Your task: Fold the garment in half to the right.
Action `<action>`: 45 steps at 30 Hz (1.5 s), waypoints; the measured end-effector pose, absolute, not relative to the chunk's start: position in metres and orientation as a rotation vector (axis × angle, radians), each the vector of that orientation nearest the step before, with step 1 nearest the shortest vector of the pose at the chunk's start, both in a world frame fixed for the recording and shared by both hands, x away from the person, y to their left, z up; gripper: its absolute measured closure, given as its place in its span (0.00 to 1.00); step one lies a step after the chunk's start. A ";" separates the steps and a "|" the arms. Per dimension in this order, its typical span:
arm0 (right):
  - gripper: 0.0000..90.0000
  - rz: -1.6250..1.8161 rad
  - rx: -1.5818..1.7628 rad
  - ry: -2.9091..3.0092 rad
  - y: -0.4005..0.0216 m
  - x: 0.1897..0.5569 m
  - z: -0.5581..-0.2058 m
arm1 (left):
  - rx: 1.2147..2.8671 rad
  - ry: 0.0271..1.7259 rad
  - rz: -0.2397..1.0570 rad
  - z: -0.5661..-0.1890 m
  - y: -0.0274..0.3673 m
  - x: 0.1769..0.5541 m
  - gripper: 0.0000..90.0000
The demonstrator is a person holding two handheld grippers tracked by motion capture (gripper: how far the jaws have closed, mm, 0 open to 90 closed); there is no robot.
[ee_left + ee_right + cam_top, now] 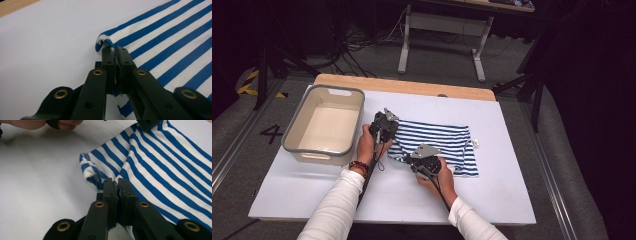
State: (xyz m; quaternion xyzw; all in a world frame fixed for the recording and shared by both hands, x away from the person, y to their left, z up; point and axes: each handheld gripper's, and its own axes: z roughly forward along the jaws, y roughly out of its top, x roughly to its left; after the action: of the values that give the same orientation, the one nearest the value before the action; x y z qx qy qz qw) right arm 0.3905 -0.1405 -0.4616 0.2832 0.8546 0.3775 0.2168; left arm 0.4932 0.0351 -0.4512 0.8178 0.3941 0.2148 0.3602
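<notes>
The left gripper [115, 53] pinches the striped cloth [437, 140] at its edge. The right gripper [117, 185] pinches another edge, it seems. A tub [292, 131] sits nearby.

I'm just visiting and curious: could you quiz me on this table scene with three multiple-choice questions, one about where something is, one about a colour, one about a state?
1. Where does the tub stand relative to the striped garment?
A. on top of it
B. to its left in the high view
C. to its right in the high view

2. What colours are the garment's stripes?
A. red and black
B. green and yellow
C. blue and white

3. How is the left gripper?
A. shut on the cloth's edge
B. wide open above the tub
C. lying on the floor

Answers: 1 B, the tub sits left of the cloth; 2 C, blue and white bands show; 3 A, its jaws pinch the rolled hem.
</notes>
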 end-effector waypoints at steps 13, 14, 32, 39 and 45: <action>0.96 1.102 0.761 2.335 -0.139 0.386 -0.458 | 2.119 1.003 0.618 -0.441 0.033 0.487 0.96; 0.96 1.103 0.757 2.333 -0.139 0.386 -0.457 | 2.122 1.000 0.623 -0.440 0.034 0.486 0.96; 0.96 1.158 0.705 2.314 -0.130 0.376 -0.451 | 2.107 1.047 0.691 -0.423 0.038 0.471 0.97; 0.96 1.187 0.706 2.295 -0.131 0.373 -0.448 | 2.114 1.023 0.708 -0.414 0.036 0.470 0.97; 0.96 1.252 0.752 2.256 -0.142 0.370 -0.442 | 2.104 0.982 0.680 -0.397 0.021 0.473 0.96</action>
State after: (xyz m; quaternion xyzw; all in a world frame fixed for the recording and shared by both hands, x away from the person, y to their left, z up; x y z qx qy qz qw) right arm 0.3698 -0.1417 -0.4416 0.2726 0.8179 0.4540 0.2250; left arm 0.4733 0.0211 -0.3967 0.8135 0.3798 0.2630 0.3533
